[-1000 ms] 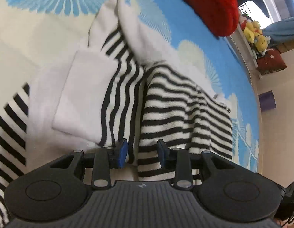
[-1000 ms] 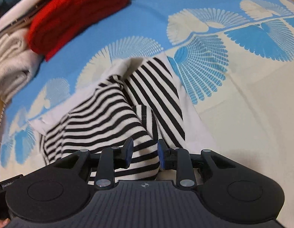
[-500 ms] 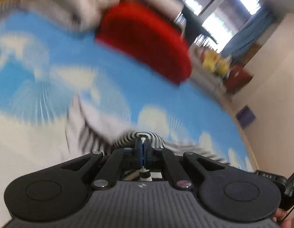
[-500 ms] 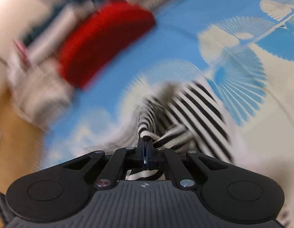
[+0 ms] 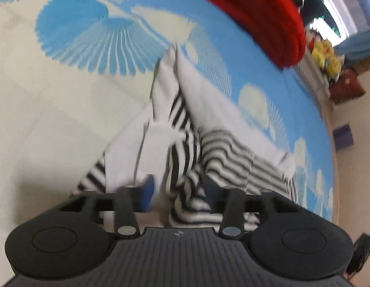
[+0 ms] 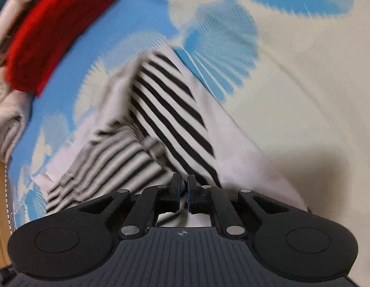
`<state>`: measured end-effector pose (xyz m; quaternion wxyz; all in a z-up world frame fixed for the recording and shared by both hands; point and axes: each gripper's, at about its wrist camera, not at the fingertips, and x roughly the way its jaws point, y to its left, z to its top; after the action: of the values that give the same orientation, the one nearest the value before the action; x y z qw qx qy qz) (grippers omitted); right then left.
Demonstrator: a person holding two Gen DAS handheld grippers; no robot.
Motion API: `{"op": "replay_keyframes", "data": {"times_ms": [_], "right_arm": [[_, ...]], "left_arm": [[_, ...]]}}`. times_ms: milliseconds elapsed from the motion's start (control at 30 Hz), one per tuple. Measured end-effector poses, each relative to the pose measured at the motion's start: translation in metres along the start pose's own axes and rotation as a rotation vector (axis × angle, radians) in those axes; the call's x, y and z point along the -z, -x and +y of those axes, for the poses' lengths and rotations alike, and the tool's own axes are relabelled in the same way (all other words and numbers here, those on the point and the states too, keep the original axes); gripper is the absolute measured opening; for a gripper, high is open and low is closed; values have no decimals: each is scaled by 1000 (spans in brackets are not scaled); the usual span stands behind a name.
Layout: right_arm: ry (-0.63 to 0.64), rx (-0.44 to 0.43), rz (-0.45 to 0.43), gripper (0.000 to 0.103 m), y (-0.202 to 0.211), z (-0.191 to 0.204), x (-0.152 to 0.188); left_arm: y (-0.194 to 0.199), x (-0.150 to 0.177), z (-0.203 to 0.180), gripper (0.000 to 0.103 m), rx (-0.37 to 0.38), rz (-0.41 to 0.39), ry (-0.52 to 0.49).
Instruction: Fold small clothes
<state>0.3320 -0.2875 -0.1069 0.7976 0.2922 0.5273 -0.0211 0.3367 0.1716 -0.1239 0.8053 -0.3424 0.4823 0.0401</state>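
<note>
**A:** What is in view?

**B:** A striped top (image 5: 185, 129), black and white with plain white panels, lies bunched on a blue and cream patterned bedspread (image 5: 65, 95). Both wrist views look down on it. A red knit (image 5: 261, 12) sits at the far edge, well apart from the top.

**A:** And the grippers?

**B:** The left gripper (image 5: 177, 191) has its jaws opening, about half apart. A striped fold rises between them, but the pads do not press on it. The right gripper (image 6: 182, 187) is also opening, with only a narrow gap so far. Striped cloth sits in that gap; blur hides whether the pads still pinch it.

**A:** How does the fold look?

**B:** Untidy, in my judgement. One striped panel lies diagonally over the other, and white edges stick out on both sides.

**A:** What could go wrong from here?

**B:** Three things, I think. If the right gripper lifts while cloth is still caught in its narrow gap, it would drag the fold open. The left gripper's far finger (image 5: 208, 186) is partly buried in a ridge of fabric, so pulling away sideways could snag it and shift the layer. And knit cloth is soft and springy; let go on a rumpled base, the raised ridge may slump or unroll, leaving the fold crooked.

**A:** Anything else nearby at risk?

**B:** No. A pale folded pile (image 6: 8, 110) beside the red knit is well clear.
</note>
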Motion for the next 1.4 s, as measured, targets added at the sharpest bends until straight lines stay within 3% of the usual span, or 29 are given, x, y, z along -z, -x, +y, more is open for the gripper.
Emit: {"op": "replay_keyframes", "data": {"times_ms": [67, 100, 233, 267, 300, 333, 367, 400, 500, 567, 667, 700, 767, 833, 900, 1000, 1100, 1133, 1233, 1300, 1367, 1400], "right_arm": [[23, -26, -37, 38, 3, 5, -1], [42, -35, -50, 42, 3, 9, 0], [64, -36, -17, 41, -10, 9, -1], [57, -37, -3, 41, -16, 10, -1], [54, -38, 9, 38, -19, 10, -1], [55, -38, 15, 33, -21, 10, 1], [60, -43, 12, 16, -21, 12, 4], [63, -54, 4, 7, -20, 13, 4], [62, -133, -90, 3, 2, 22, 3], [54, -176, -133, 3, 12, 22, 1], [20, -65, -46, 4, -6, 13, 1], [-2, -9, 15, 5, -18, 7, 4], [-12, 61, 77, 7, -32, 2, 7], [7, 89, 41, 15, -25, 8, 7], [49, 84, -50, 22, -8, 18, 4], [130, 16, -165, 22, 11, 35, 5], [160, -63, -105, 22, -2, 43, 9], [142, -56, -52, 22, -12, 42, 10], [84, 75, 86, 18, -42, 28, 15], [73, 65, 61, 20, -38, 28, 12], [147, 46, -1, 21, -28, 40, 12], [185, 29, -23, 22, -26, 46, 12]], "left_arm": [[-7, 0, -3, 53, 14, 15, 21], [-13, 3, -3, 53, 21, 30, 36], [-29, 4, 1, 51, 12, 65, 43], [-28, 5, -1, 42, 2, 60, 25], [-29, 6, -4, 12, -2, 52, 2], [-26, 6, -7, 7, -10, 29, -15], [-19, 5, -9, 7, -12, -9, -25], [-11, 4, -11, 6, -4, -55, -36], [10, -1, -15, 6, 6, -147, -48], [3, -2, -9, 7, -50, -107, -31], [-25, 3, 9, 14, -92, 69, 64], [-25, 4, 10, 19, -102, 72, 69], [-15, 1, -2, 19, -122, 17, -1], [1, -1, -18, 20, -132, -58, -86], [10, 4, -31, 24, -107, -96, -145], [0, 10, -34, 24, -75, -48, -168], [-26, 11, -19, 22, -135, 45, -122], [-28, 11, -14, 22, -149, 61, -109], [-21, 7, -19, 22, -135, 46, -123], [-12, 11, -34, 22, -122, 20, -192], [-11, 17, -45, 24, -68, 14, -260], [-17, 20, -45, 24, -90, 28, -294]]}}
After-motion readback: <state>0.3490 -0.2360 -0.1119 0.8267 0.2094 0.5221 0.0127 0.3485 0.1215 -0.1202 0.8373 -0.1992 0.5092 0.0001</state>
